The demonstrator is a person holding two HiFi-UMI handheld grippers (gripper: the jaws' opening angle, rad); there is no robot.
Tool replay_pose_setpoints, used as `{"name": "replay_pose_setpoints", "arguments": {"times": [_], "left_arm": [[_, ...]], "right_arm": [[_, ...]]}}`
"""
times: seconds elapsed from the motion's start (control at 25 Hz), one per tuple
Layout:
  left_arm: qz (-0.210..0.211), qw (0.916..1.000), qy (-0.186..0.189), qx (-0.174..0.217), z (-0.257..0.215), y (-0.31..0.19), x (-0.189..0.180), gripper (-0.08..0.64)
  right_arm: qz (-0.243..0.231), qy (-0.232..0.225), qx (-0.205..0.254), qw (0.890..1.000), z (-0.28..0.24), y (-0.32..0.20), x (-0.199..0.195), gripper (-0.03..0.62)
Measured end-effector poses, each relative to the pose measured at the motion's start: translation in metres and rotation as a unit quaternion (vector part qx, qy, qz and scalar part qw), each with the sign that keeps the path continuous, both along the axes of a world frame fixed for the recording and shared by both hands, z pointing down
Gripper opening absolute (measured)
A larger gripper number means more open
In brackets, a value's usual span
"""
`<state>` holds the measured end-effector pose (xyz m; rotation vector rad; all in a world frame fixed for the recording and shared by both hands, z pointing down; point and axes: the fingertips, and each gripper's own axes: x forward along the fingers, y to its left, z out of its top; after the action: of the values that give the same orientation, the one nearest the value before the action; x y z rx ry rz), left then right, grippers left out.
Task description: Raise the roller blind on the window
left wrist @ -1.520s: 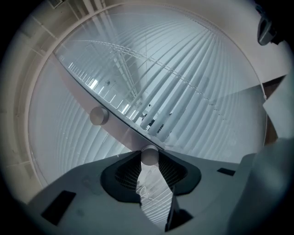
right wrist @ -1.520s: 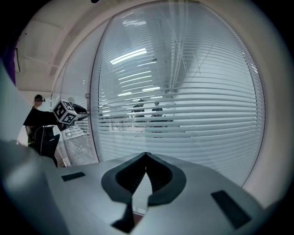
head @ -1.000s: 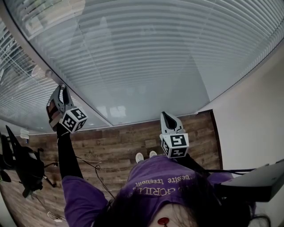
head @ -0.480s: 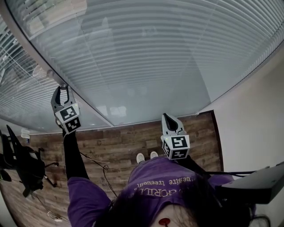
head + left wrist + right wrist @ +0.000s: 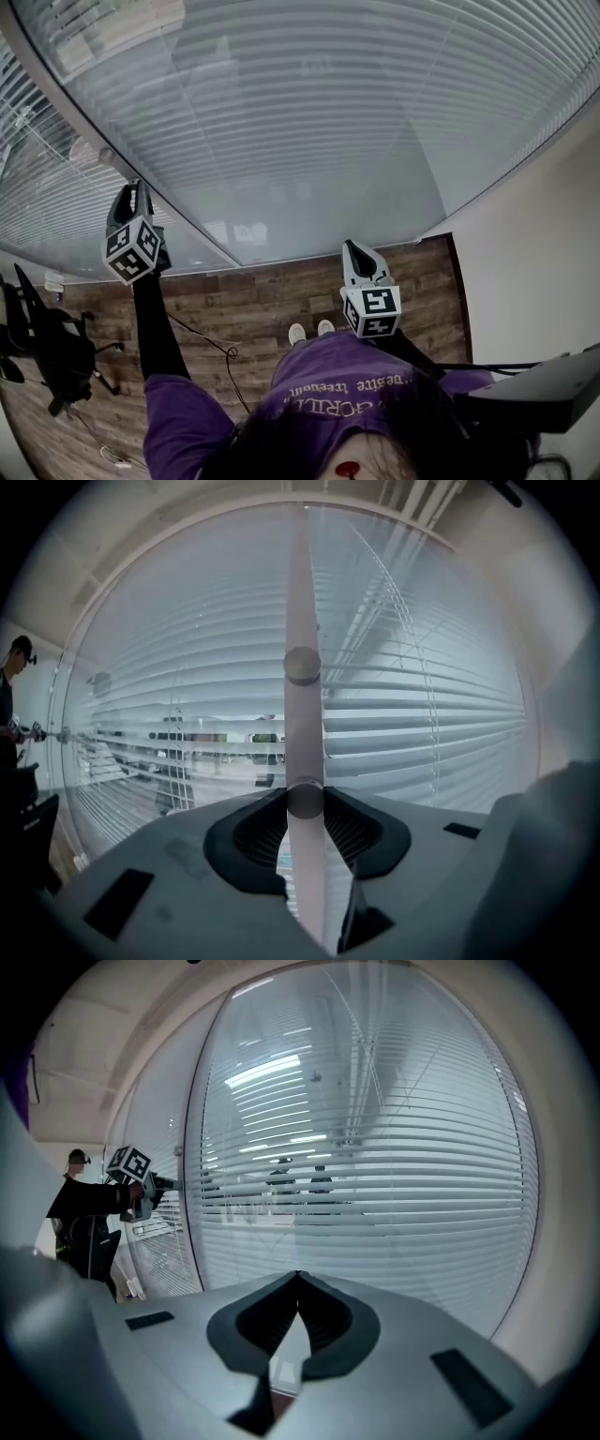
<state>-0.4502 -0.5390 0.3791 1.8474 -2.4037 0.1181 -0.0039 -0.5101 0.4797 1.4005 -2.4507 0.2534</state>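
L tongs [image 5: 131,193] clamped on the control wand [image 5: 302,667] at the window frame, apparently to work the blind [image 5: 309,122], which hangs fully down; R tongs [image 5: 359,254] shut, empty, held low.

The print on the purple shirt [image 5: 347,389] cannot be read.
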Motion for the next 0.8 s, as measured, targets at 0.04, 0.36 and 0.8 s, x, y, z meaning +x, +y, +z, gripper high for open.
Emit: {"name": "replay_pose_setpoints", "arguments": {"times": [0.04,0.36,0.8], "left_arm": [[0.000,0.9998,-0.018,-0.008,0.0001,-0.0002,0.0001,0.121],[0.005,0.9854,-0.159,-0.060,0.0014,-0.0021,0.0016,0.121],[0.009,0.9685,-0.231,-0.094,0.0049,-0.0009,0.0063,0.121]], "right_arm": [[0.000,0.000,0.000,1.000,0.0004,-0.0002,0.0002,-0.003],[0.002,-0.003,0.002,1.000,-0.0008,-0.0009,0.0011,-0.003],[0.000,0.002,0.004,1.000,-0.0012,0.0006,0.0037,-0.003]]}}
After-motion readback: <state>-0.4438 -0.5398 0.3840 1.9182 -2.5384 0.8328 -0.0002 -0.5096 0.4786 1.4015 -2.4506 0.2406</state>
